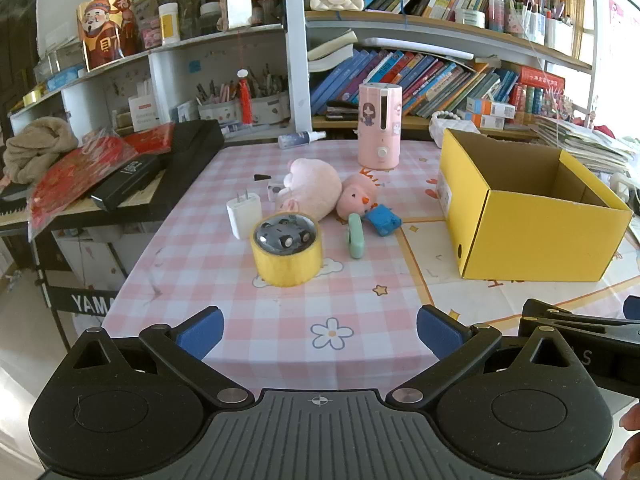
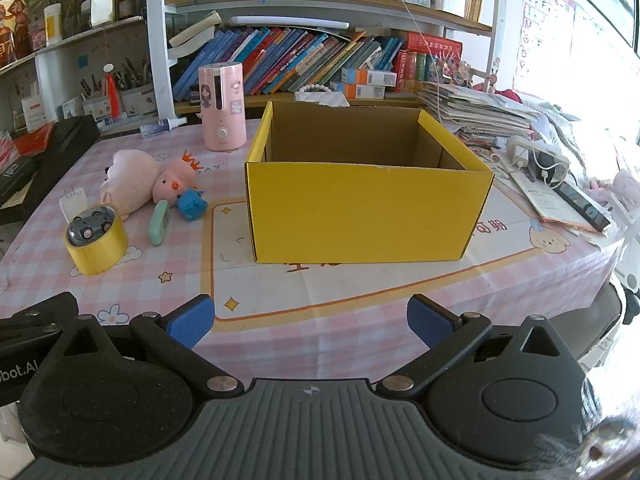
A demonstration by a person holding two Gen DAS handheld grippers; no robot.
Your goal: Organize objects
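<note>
An open yellow cardboard box point(image 1: 532, 236) point(image 2: 368, 216) stands on the pink checked table, and what I can see of its inside holds nothing. Left of it lie a yellow tape roll point(image 1: 286, 256) point(image 2: 97, 246) with a small grey toy car point(image 1: 285, 234) point(image 2: 89, 226) inside it, a white charger plug point(image 1: 244, 213) point(image 2: 73, 201), a pink plush pig point(image 1: 310, 188) point(image 2: 132, 180), a pink plush chick point(image 1: 356, 199) point(image 2: 175, 182), a blue toy point(image 1: 383, 220) point(image 2: 192, 205) and a mint green oblong item point(image 1: 355, 237) point(image 2: 159, 221). My left gripper point(image 1: 320, 332) hangs open in front of the tape roll. My right gripper point(image 2: 310, 322) hangs open in front of the box. Neither touches anything.
A pink cylindrical humidifier point(image 1: 379, 126) point(image 2: 223, 106) and a small spray bottle point(image 1: 301, 139) point(image 2: 162, 126) stand at the table's back. Bookshelves point(image 1: 440, 76) rise behind. A keyboard with red packets point(image 1: 120, 176) sits left; papers, a power strip and chargers point(image 2: 536, 160) lie right of the box.
</note>
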